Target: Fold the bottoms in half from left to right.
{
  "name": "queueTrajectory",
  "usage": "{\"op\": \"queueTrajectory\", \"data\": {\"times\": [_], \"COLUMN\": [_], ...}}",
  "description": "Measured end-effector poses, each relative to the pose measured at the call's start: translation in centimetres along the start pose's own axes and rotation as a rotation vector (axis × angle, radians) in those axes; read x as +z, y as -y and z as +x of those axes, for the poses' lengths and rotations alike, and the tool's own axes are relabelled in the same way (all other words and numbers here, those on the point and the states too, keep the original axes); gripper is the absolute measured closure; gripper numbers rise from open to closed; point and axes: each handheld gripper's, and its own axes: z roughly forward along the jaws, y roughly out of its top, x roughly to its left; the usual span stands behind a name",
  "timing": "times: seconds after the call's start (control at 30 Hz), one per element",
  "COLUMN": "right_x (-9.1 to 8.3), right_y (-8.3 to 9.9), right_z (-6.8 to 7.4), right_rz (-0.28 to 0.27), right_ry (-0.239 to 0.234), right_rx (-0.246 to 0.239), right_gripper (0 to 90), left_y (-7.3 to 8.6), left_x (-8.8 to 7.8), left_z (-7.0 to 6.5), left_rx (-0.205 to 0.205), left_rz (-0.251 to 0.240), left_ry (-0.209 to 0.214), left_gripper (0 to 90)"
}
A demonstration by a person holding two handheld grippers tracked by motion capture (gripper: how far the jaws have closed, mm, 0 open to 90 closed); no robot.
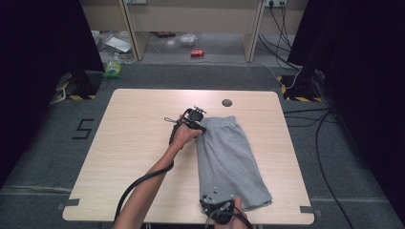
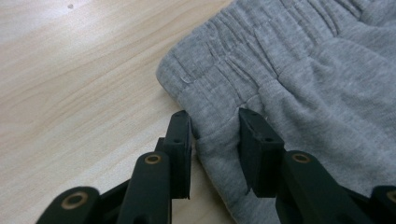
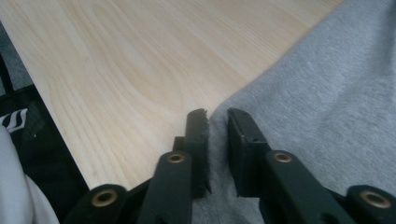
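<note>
Grey shorts (image 1: pixel 231 157) are lying flat on the table (image 1: pixel 133 143). Left gripper (image 2: pixel 215 122) is pinching the waistband edge; right gripper (image 3: pixel 217 119) is clamping the hem, apparently a thin fold. Folding grasp is being set; next, both are needing to lift together

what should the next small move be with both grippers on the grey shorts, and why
Probably lift both grippers together. The left gripper pinches the waistband edge of the shorts, and the right gripper pinches the hem edge, so that side looks ready to fold over.
</note>
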Motion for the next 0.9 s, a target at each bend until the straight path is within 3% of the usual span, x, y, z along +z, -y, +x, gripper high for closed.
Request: {"op": "queueTrajectory", "data": {"times": [0.17,0.33,0.37,0.4,0.43,0.53,0.57,0.6,0.67,0.83,0.9], "right_x": [1.1,3.6,4.1,4.1,5.0,5.9,6.6,7.0,7.6,8.7,9.0], "right_y": [-1.0,-3.2,-3.6,-3.6,-4.5,-5.2,-5.9,-6.2,-6.7,-7.6,-7.9], "right_z": [0.4,2.2,2.4,2.4,3.1,3.6,4.2,4.4,4.8,5.6,6.0], "right_rz": [-0.011,-0.019,-0.024,-0.024,-0.026,-0.031,-0.031,-0.036,-0.041,-0.046,-0.05], "right_ry": [-0.04,-0.097,-0.106,-0.106,-0.122,-0.14,-0.157,-0.164,-0.174,-0.202,-0.217], "right_rx": [0.005,-0.02,-0.035,-0.035,-0.045,-0.056,-0.05,-0.053,-0.053,-0.044,-0.032], "right_gripper": [82.2,82.1,82.1,82.1,82.0,82.0,81.8,81.7,81.6,79.6,72.8], "left_y": [0.1,1.0,1.4,1.4,2.0,2.5,3.1,3.1,3.8,4.6,5.0], "left_x": [-0.3,-1.1,-1.5,-1.5,-1.9,-2.3,-2.7,-2.7,-3.3,-3.8,-3.9], "left_z": [0.6,2.7,3.8,3.8,5.0,6.2,7.3,7.3,8.8,10.1,10.5], "left_rx": [0.034,0.03,0.036,0.036,0.031,0.021,0.01,0.01,-0.001,-0.025,-0.051], "left_rz": [0.015,0.027,0.036,0.036,0.037,0.035,0.03,0.03,0.035,0.033,0.014], "left_ry": [-0.033,-0.045,-0.048,-0.048,-0.049,-0.049,-0.047,-0.047,-0.049,-0.041,-0.019], "left_gripper": [67.0,67.2,67.2,67.2,67.2,67.1,67.1,67.2,67.1,66.5,65.9]}}
